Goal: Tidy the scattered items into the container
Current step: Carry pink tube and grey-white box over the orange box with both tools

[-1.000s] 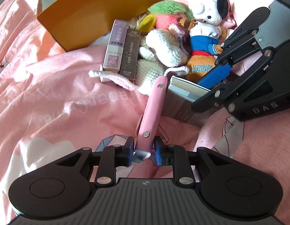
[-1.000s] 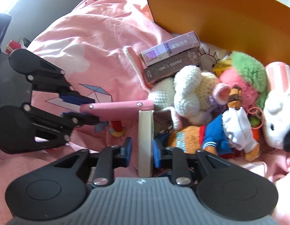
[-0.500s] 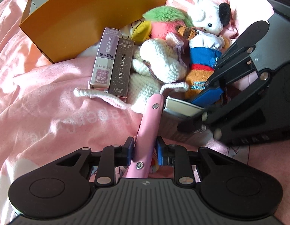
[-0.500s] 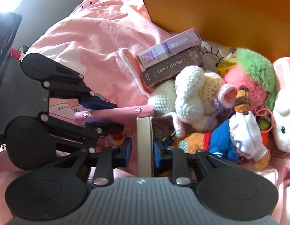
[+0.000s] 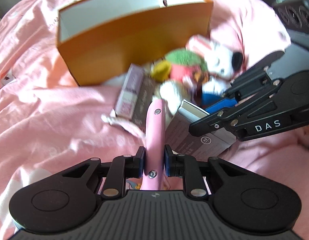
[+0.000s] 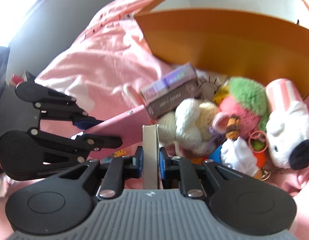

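My left gripper (image 5: 154, 161) is shut on a long pink tool handle (image 5: 155, 132), held above the pink bedding; it also shows in the right wrist view (image 6: 114, 126). My right gripper (image 6: 150, 160) is shut on a grey notebook (image 6: 150, 150), seen edge-on; its cover shows in the left wrist view (image 5: 196, 136). The orange box (image 5: 134, 38) with a white inside stands open beyond both grippers and also shows in the right wrist view (image 6: 230, 40). Plush toys (image 6: 244, 116) and two small cartons (image 6: 170, 92) lie piled against its front wall.
Pink bedding (image 5: 44, 110) covers the whole surface, with soft folds. A white knitted toy (image 6: 192, 124) with a long cord lies just beyond the notebook. Dark equipment (image 5: 294, 16) stands at the far right in the left wrist view.
Both grippers have lifted with their items and pulled back from the pile. The orange box now shows its open top and white inside.
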